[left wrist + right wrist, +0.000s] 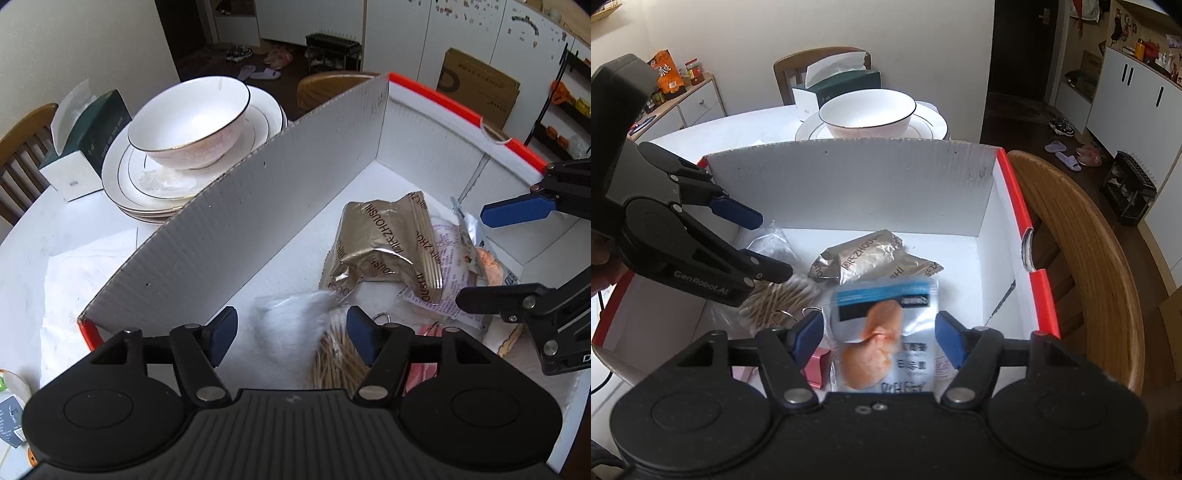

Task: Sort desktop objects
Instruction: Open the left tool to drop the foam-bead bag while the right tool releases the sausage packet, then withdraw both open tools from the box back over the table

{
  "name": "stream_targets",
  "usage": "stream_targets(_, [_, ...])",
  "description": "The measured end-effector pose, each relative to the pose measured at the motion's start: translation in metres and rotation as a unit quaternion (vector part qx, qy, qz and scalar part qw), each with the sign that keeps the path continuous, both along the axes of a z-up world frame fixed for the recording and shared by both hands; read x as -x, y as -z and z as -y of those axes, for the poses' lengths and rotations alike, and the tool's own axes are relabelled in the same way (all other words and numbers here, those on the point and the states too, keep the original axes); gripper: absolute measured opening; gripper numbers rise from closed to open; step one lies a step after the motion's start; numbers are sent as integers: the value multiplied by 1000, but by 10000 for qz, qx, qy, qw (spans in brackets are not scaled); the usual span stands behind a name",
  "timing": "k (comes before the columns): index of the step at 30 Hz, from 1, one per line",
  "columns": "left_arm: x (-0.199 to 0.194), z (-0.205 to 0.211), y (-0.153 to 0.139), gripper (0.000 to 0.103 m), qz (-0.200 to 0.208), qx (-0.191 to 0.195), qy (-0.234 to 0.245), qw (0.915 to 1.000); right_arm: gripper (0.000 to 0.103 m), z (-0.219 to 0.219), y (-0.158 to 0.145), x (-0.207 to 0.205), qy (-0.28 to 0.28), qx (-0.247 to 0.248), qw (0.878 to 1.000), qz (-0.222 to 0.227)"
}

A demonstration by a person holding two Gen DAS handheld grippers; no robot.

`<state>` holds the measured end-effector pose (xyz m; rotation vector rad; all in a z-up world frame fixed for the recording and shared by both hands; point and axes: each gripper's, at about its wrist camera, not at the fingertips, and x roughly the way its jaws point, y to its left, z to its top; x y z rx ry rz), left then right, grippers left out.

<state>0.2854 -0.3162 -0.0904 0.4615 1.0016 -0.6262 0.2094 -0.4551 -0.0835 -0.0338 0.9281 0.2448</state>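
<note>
Both jaws spread, left hand-held gripper (291, 332) over cotton swabs (334, 358), right hand-held gripper (879, 338) over clear snack pouch (886, 332), inside white red-edged box (982, 229) on white counter (37, 236); beyond, bowl (192, 122) on plates (122, 177), chair (1086, 236).

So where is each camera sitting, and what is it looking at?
Left wrist: sits on the left gripper, looks into the white box over a bag of cotton swabs; its own open jaws show, and the right gripper shows at the side.
Right wrist: sits on the right gripper, looks into the box over a blue-topped packet; its own open jaws show, the left gripper beside.
Both share: box, gold snack packet, bowl, plates.
</note>
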Motion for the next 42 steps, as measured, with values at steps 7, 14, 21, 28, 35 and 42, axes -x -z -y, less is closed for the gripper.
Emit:
stream_targets(7, [11,-8,-13,65,104,239,-51,9996,70,1,-10,6,-32,-66,9999,107])
stream_targets(14, [29,-21,-35,65,291,693,-206,9970,71,-1,-22,17,-120,-187,9994,272])
stream_targets(21, [52,-33,-57,65,586,950,-283,9933,72,-6,-37,29,-241,-305,9980,493])
stream_targets(28, [74,-45,-75,65,827,1152,-337,9893,78,-13,-49,40,-341,-390,9958,752])
stream_targets(35, [92,-66,-88,71,967,1379,-383,9850,81,-22,-56,46,-186,-471,9944,927])
stream_targets(42, [104,-94,-98,77,1035,1599,-477,9805,82,-43,-59,53,-14,-601,9935,970])
